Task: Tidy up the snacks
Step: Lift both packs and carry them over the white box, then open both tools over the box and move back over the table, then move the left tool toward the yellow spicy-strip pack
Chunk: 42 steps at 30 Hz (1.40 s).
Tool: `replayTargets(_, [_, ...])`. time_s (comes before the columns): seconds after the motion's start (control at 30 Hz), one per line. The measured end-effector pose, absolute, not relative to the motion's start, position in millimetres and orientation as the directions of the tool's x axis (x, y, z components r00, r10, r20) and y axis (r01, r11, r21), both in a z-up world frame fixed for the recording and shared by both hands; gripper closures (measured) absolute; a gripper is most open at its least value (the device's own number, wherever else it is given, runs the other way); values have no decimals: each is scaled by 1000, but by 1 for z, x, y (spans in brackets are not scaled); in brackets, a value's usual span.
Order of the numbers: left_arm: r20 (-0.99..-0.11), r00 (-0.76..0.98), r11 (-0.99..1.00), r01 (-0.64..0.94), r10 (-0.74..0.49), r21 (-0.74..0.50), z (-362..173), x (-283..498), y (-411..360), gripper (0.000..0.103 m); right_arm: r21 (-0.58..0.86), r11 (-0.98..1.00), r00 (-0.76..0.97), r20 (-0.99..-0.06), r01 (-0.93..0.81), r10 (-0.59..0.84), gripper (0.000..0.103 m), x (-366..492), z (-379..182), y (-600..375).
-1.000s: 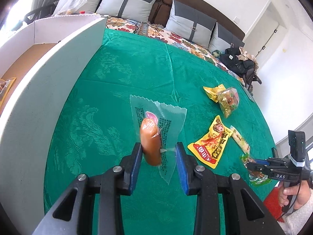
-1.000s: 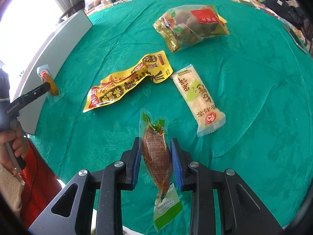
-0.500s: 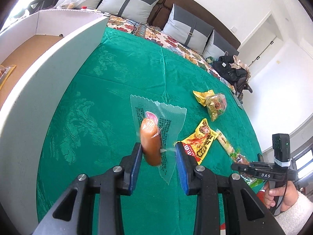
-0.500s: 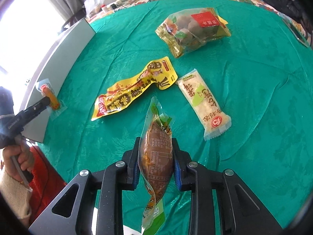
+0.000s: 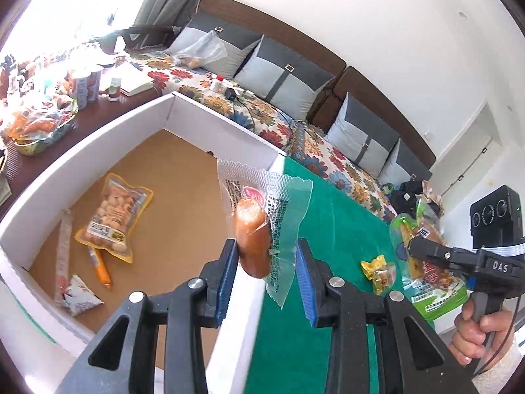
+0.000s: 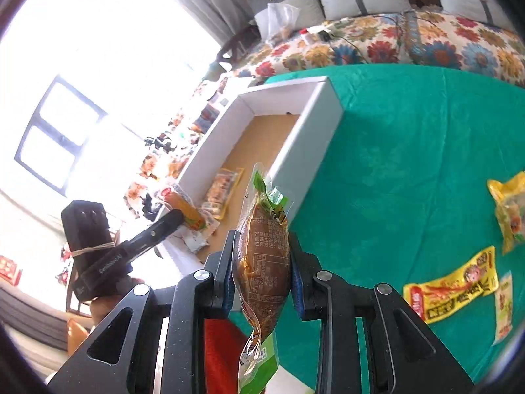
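Observation:
My left gripper [image 5: 265, 262] is shut on a clear packet with an orange-brown sausage [image 5: 252, 239], held upright over the near wall of the white box [image 5: 82, 164]. My right gripper [image 6: 262, 262] is shut on a brown snack pack with green ends [image 6: 262, 249], raised in the air beside the white box [image 6: 302, 151]. The two views cross. The right gripper [image 5: 430, 252] and its pack [image 5: 423, 282] show at the right of the left wrist view. At the left of the right wrist view are the left gripper [image 6: 170, 220] and the sausage [image 6: 185, 211].
On the box's brown floor lie a peanut packet [image 5: 111, 216], a long stick pack [image 5: 62, 246], an orange sausage [image 5: 101, 266] and a white packet [image 5: 77, 295]. The green cloth [image 6: 410, 164] carries a long yellow packet [image 6: 452, 285], a yellow-green bag [image 6: 512, 210] and a white-green pack [image 6: 505, 305].
Both grippers have risen and swung left toward the white box, each still gripping its packet. The inside of the box has come into view.

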<state>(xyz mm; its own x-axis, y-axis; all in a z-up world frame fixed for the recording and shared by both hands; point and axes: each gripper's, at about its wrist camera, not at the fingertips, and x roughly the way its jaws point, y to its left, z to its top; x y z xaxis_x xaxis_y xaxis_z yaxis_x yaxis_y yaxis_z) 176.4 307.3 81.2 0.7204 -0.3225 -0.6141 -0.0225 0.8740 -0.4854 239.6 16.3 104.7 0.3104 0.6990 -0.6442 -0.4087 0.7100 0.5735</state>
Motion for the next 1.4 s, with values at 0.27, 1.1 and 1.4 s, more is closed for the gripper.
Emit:
replayTargets(0.27, [-720, 692, 924, -243, -48, -295, 59, 158, 371, 22, 492, 715, 425, -580, -497, 694, 36, 242, 144, 80])
replayTargets(1.1, [-811, 572, 967, 251, -124, 30, -109, 177, 10, 6, -23, 970, 572, -805, 241, -161, 33, 114, -97, -337])
replayTargets(1.4, [-813, 568, 978, 209, -130, -11, -112, 187, 22, 0, -11, 959, 597, -780, 284, -186, 22, 113, -101, -337])
